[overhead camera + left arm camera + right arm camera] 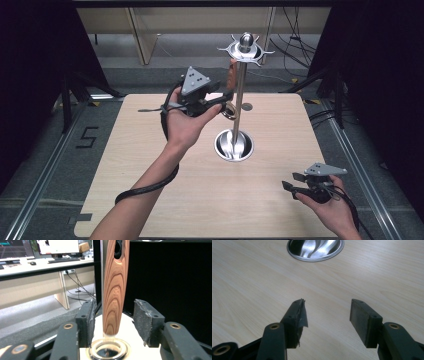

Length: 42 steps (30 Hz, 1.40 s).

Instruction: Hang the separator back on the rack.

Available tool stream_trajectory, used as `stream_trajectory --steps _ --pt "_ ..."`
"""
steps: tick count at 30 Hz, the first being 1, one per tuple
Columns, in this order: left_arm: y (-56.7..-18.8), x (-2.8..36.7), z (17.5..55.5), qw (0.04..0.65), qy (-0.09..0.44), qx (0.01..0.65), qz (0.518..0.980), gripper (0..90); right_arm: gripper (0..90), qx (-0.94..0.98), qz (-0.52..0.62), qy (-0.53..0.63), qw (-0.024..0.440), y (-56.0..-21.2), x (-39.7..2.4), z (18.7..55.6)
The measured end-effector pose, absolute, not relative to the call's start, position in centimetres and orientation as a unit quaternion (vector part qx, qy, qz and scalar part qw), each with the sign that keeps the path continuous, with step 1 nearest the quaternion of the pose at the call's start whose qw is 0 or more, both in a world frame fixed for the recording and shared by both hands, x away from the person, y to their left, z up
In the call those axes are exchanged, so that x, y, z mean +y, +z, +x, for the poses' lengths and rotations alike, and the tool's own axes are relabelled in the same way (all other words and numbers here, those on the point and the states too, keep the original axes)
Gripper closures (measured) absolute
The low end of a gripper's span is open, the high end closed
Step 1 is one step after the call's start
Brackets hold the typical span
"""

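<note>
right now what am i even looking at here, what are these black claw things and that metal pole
A person holds a two-jawed claw in each hand. One picture looks down from above; the other two ride on the claws. On the wooden table stands a metal stand with hooks on top and a round base. A wooden-handled utensil hangs from a hook. The left claw sits around its handle, jaws apart, pads not touching. The right claw waits open over bare table.
</note>
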<state>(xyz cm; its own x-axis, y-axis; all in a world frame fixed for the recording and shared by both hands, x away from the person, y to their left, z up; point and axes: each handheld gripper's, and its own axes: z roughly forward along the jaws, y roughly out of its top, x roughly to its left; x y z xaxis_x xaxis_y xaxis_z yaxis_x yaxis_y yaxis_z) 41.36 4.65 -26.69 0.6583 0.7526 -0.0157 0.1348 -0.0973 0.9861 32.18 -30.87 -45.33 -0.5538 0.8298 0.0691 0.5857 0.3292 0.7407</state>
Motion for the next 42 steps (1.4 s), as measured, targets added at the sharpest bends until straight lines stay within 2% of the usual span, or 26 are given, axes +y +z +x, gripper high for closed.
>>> stream_trajectory --steps 12,18,25,35,42 --pt "-28.3 9.3 37.9 0.59 0.279 0.318 0.687 41.5 46.1 0.802 0.438 0.371 0.166 -45.4 -30.7 32.3" --pt "-30.1 11.2 36.8 0.581 0.287 0.317 0.693 42.0 45.9 0.802 0.439 0.37 0.166 -45.4 -30.7 32.3" --pt "-33.5 12.6 35.2 0.572 0.284 0.321 0.7 42.5 45.7 0.801 0.442 0.372 0.157 -45.5 -30.6 32.2" --pt "-41.9 14.7 34.4 0.542 0.261 0.345 0.72 42.5 45.3 0.802 0.437 0.374 0.162 -45.5 -30.6 32.3" --pt "-43.0 15.0 34.9 0.548 0.244 0.365 0.712 41.0 44.4 0.8 0.43 0.38 0.178 -45.3 -30.6 32.2"
